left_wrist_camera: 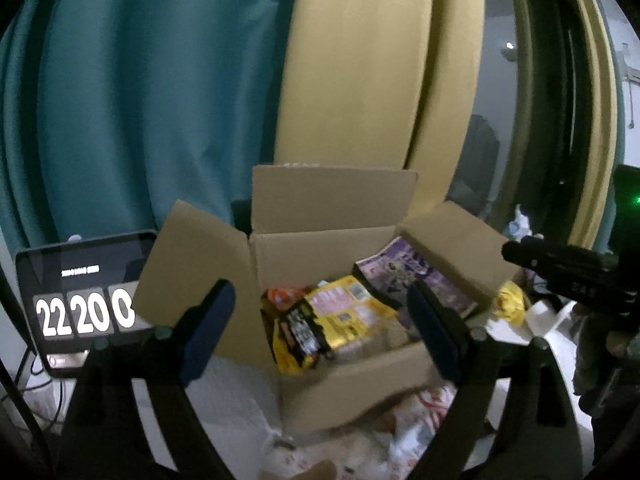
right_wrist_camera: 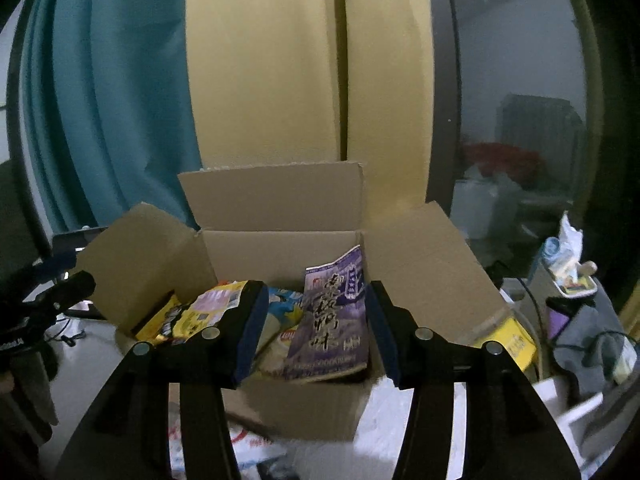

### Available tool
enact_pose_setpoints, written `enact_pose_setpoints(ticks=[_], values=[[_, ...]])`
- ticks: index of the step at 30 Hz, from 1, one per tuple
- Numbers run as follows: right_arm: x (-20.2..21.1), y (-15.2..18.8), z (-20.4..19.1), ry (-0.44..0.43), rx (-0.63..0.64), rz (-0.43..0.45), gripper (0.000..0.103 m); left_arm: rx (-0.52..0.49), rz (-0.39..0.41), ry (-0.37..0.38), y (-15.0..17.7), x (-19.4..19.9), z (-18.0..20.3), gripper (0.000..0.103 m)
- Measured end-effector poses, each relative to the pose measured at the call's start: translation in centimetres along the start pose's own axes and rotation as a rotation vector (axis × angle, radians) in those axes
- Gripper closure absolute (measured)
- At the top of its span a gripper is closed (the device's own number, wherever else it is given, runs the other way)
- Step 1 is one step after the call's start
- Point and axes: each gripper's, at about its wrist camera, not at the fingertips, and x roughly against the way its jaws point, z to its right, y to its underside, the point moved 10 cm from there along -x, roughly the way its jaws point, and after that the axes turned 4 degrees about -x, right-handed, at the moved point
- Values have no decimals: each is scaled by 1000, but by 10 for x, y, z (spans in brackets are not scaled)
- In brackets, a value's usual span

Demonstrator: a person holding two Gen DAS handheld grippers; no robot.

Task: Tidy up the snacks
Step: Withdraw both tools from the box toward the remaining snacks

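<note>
**Both tongs empty over the snack box**

Blue-padded left tongs (left_wrist_camera: 322, 330) stand wide apart, nothing between them; right tongs (right_wrist_camera: 316, 330) sit half apart, also empty. Straight ahead and below both lies the open cardboard box (left_wrist_camera: 348, 384), flaps splayed. Inside, a glossy yellow packet (left_wrist_camera: 340, 316) lies flat towards the left, while a purple packet (right_wrist_camera: 334, 320) leans against the right wall, long axis upright. Crinkly film against stiff, matte card. Right tongs look nearer the purple one.

A teal curtain (left_wrist_camera: 132, 100) hangs behind a tablet (left_wrist_camera: 84, 300) showing digits.
</note>
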Motion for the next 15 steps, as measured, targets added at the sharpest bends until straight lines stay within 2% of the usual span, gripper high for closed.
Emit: enact_pose_setpoints(ticks=[15], values=[[84, 59, -10, 32, -33, -26, 49, 4, 2, 60, 44, 74, 30, 14]])
